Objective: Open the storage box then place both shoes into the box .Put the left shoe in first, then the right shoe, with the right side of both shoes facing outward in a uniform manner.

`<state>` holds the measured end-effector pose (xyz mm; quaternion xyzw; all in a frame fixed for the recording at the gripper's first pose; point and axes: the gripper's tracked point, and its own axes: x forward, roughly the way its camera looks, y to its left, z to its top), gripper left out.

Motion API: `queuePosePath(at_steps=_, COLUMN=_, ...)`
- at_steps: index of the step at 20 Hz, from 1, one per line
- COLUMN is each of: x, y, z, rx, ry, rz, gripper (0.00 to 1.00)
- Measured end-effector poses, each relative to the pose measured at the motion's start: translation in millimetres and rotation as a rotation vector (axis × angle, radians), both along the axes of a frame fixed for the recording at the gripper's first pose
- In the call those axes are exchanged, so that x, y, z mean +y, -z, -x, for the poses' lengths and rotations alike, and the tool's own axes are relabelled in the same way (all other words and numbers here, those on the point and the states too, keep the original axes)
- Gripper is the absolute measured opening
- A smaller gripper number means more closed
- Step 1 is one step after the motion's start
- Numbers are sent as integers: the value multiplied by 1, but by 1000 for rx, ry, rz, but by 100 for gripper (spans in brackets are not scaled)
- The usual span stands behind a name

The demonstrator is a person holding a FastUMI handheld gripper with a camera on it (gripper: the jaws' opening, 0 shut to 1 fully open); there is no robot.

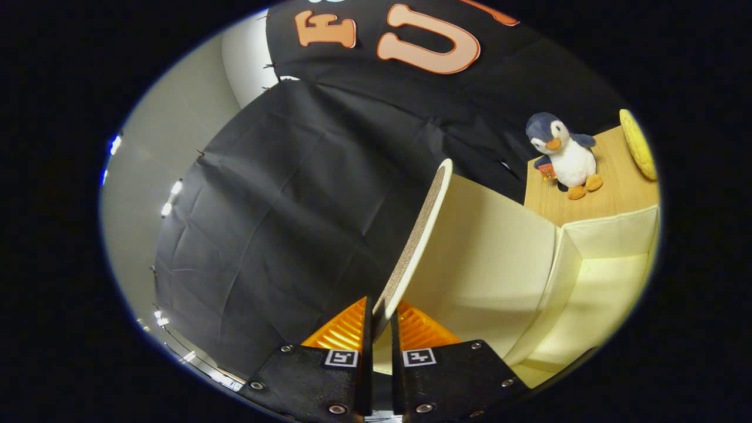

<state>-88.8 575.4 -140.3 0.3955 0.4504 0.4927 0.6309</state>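
The storage box (587, 282) sits to the right of the fingers, cream inside, its interior lit and bare where it shows. Its lid (420, 235) is raised and stands tilted, rising from between the fingers away toward the far cloth wall (282, 205). The gripper (380, 329) is clenched on the near edge of the lid, one finger pressed to each face. Beyond the box, on a wooden shelf (623, 188) at the far right, a plush penguin (564, 155) sits upright, with a yellow round thing (639, 144) just to its right.
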Motion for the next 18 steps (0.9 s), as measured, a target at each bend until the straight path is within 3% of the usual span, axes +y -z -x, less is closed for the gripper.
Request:
queuePosePath(at_steps=6, x=41, y=27, z=13, rx=6, ry=0, rz=165, gripper=16)
queuePosePath(at_steps=11, x=9, y=43, z=12, rx=-106, ry=10, rz=296, gripper=55)
queuePosePath(at_steps=15, x=-50, y=32, z=-1, rx=-199, ry=77, rz=323, gripper=75)
queuePosePath(at_steps=18, x=-102, y=30, z=-12, rx=-278, ry=139, rz=372, gripper=83)
